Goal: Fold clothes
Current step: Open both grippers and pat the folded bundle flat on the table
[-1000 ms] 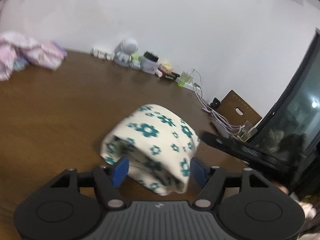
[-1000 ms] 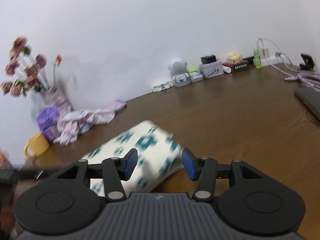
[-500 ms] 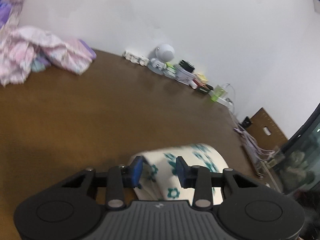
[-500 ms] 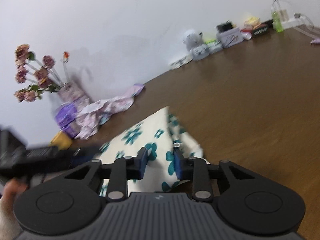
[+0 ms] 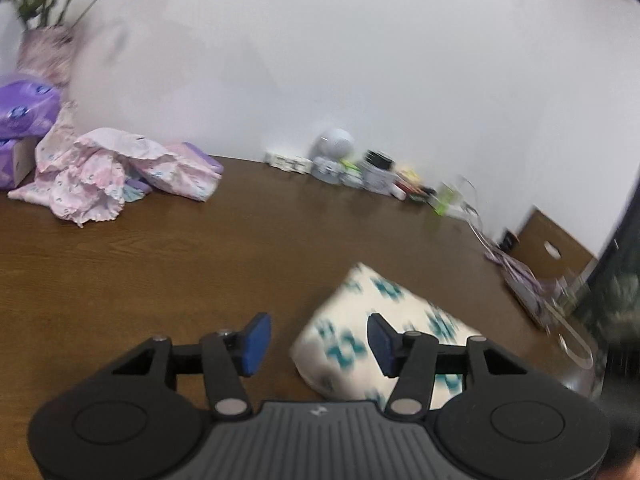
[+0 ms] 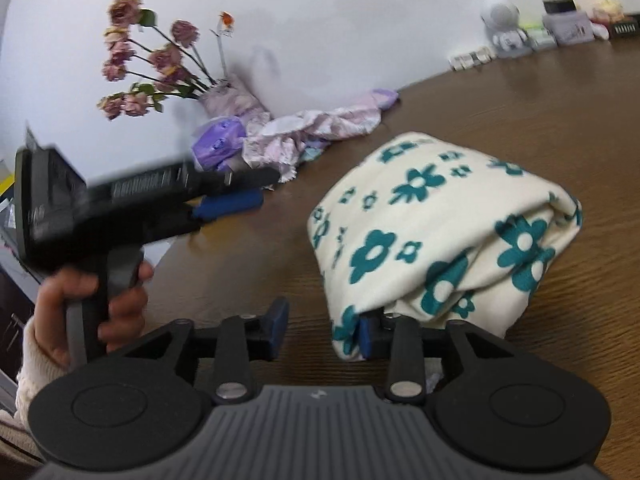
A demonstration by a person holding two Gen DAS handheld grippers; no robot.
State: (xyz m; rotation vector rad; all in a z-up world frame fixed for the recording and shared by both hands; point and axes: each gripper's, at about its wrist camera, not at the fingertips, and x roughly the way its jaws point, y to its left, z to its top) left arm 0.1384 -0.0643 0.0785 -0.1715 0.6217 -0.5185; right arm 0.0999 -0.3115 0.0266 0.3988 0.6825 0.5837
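Note:
A folded cream cloth with teal flowers lies as a thick bundle on the brown table. My left gripper hovers at its left corner with jaws opening; the right pad stands in front of the cloth and nothing is pinched. In the right wrist view the same cloth fills the right half. My right gripper is at its near left corner, jaws opening, and the cloth's hem drapes over the right finger. Table shows between the pads. The left gripper is held by a hand on the left.
A crumpled pink garment and purple tissue packs lie at the back left by a vase of dried flowers. Small items and a white round toy line the wall. Cables and a dark screen sit at the right.
Both grippers narrowed over the cloth and have widened again. The left view has swung left, so the cloth now sits to its right. The right gripper has come closer to the cloth's near corner.

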